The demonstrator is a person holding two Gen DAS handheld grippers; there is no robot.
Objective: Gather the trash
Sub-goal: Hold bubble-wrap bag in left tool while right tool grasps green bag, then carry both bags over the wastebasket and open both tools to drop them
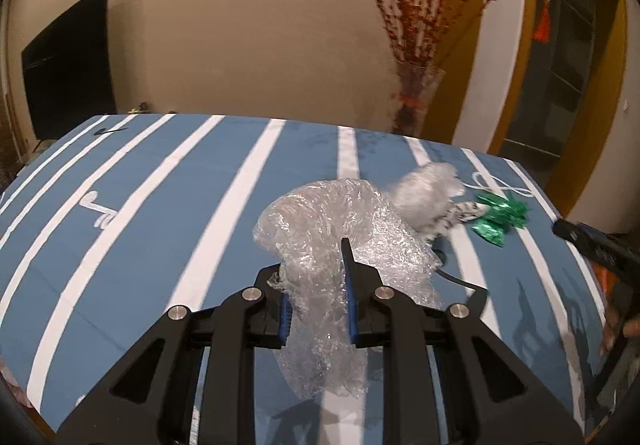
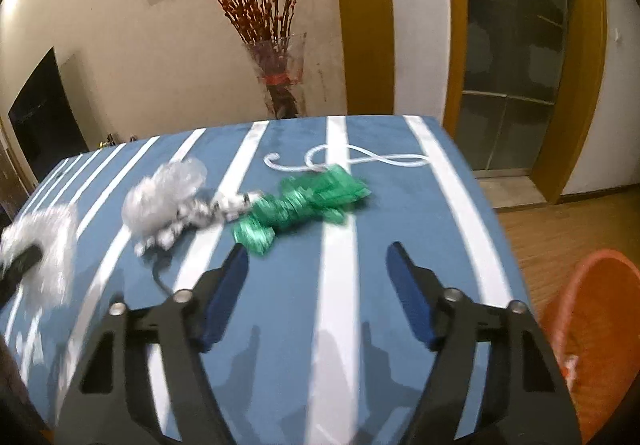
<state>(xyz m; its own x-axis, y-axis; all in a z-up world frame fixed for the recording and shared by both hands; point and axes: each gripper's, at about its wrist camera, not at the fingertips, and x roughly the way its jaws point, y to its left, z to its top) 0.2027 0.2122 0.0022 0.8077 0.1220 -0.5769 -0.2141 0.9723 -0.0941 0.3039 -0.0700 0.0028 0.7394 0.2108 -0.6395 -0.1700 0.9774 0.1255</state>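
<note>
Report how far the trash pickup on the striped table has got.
Done: something pale already lies in the orange basket. In hand: the left gripper is shut on a clear plastic wad. Left: a second plastic wad and the green wrapper remain on the table; the right gripper is open, empty.

Bare cloth btwn right fingers & green wrappers; nothing blocking

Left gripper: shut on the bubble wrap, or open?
Shut on it. In the left wrist view the left gripper has its jaws pressed against both sides of the bubble wrap, which bunches between them.
</note>
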